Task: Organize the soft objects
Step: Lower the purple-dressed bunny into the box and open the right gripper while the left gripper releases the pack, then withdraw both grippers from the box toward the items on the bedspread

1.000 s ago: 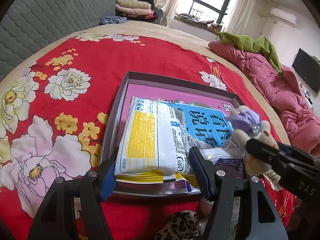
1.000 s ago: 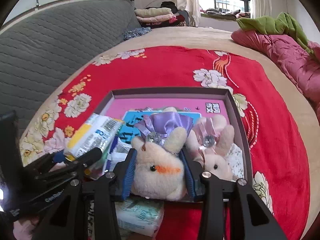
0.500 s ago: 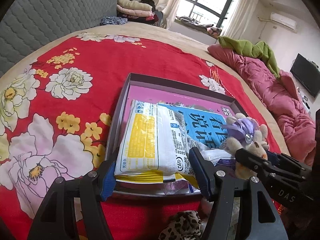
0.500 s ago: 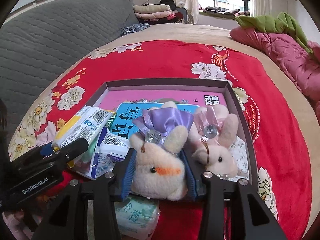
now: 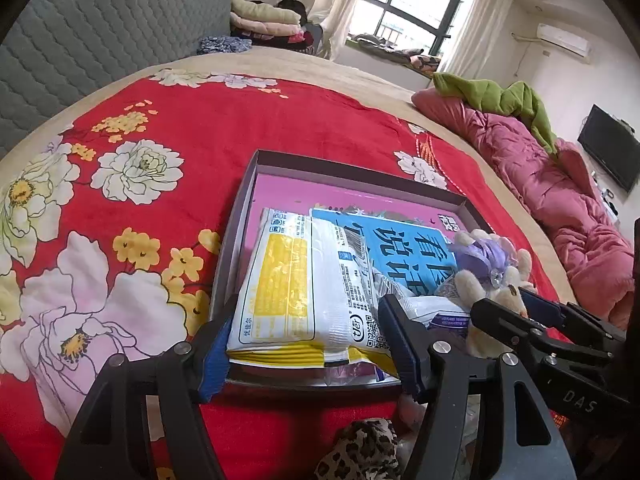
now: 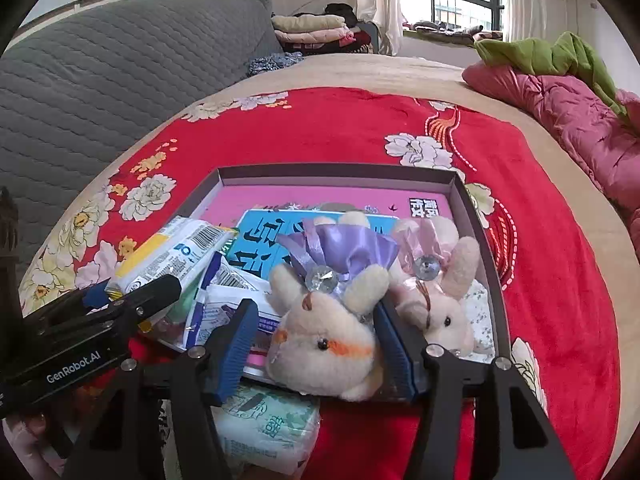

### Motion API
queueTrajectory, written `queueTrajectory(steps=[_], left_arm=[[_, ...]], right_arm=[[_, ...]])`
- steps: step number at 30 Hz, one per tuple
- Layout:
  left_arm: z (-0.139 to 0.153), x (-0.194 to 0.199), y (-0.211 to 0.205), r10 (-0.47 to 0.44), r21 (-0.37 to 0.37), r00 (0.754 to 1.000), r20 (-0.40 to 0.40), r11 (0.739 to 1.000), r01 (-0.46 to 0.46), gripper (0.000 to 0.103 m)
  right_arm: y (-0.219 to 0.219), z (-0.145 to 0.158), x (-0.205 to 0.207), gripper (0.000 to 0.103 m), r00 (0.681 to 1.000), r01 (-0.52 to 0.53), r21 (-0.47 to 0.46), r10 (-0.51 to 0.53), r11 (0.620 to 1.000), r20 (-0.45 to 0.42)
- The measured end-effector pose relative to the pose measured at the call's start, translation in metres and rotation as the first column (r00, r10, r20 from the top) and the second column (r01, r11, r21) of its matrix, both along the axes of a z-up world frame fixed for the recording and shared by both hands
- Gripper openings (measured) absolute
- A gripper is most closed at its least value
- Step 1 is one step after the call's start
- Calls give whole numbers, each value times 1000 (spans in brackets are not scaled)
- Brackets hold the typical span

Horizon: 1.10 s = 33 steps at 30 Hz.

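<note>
A shallow dark tray (image 5: 352,168) lies on the red flowered bedspread, with a pink and a blue book (image 5: 404,248) in it. My left gripper (image 5: 308,308) is shut on a yellow-and-white tissue pack (image 5: 296,284) lying at the tray's front left, its pads against both sides. My right gripper (image 6: 315,306) straddles a cream plush rabbit with a purple bow (image 6: 324,344) at the tray's front. Its jaws are opening, and the left pad stands clear of the plush. A second rabbit with a pink bow (image 6: 436,304) sits beside it on the right.
A green-printed tissue pack (image 6: 268,428) lies on the bedspread just in front of the tray (image 6: 336,170). A leopard-print item (image 5: 364,452) lies under my left gripper. A pink quilt (image 5: 540,184) with a green blanket runs along the right, and a grey padded headboard (image 6: 120,80) stands on the left.
The right jaws have spread away from the purple-bow rabbit, which has sunk to rest in the tray. The left gripper and its tissue pack have not moved.
</note>
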State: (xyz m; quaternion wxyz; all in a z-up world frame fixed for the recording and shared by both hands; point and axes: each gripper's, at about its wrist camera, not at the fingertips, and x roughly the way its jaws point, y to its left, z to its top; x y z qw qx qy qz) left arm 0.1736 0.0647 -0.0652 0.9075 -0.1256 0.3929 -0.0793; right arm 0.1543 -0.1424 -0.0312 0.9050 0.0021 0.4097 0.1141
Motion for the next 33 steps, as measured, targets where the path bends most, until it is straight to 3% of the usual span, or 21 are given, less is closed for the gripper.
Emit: queueTrajectory(steps=[8,33], left_arm=[[0,0,0,3,-7,1000,-6,1000,-3,70],[8,-3,-1,-7,-9,999,-31,1000,7,78]], right_arm=[[-6,17,-8,64,999,16,5,-17,1000,50],[-18,31,-10,67,997,54,23,-56,998,55]])
